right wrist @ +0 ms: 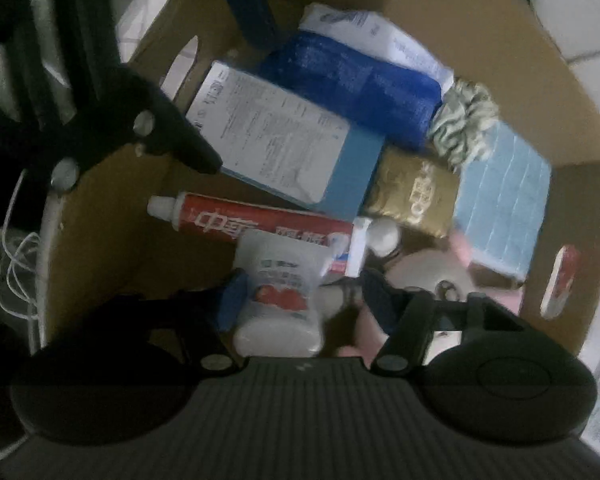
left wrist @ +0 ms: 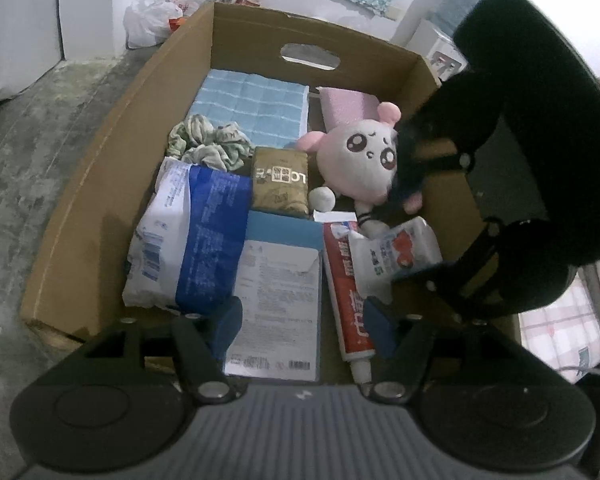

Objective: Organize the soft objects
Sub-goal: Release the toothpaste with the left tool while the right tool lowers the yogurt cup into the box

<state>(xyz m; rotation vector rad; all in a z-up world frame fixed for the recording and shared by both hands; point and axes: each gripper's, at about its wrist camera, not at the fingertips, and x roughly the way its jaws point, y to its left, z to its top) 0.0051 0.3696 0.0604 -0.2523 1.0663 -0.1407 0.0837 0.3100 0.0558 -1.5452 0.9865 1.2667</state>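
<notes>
While the cardboard box (left wrist: 100, 208) already holds most of the soft items, you are close to the end of the sorting. A blue quilted cloth (left wrist: 252, 108), a crumpled green fabric (left wrist: 204, 142), a blue-and-white soft pack (left wrist: 188, 240), a gold pouch (left wrist: 280, 180) and a pink plush toy (left wrist: 364, 156) lie inside, together with a red tube (left wrist: 346, 284).

Your left gripper (left wrist: 304, 324) hangs with its jaws apart and empty above the flat blue packet (left wrist: 276, 300). Your right gripper (right wrist: 300, 300) has a small white tissue pack (right wrist: 280, 292) between its jaws; one blue pad touches the pack, yet you cannot tell whether the grip is closed.

Judged from this, placing that pack is what remains.

Only the left view shows the floor and a white plastic bag (left wrist: 148, 20) beyond the box. Only the right view shows the pack between the jaws.
</notes>
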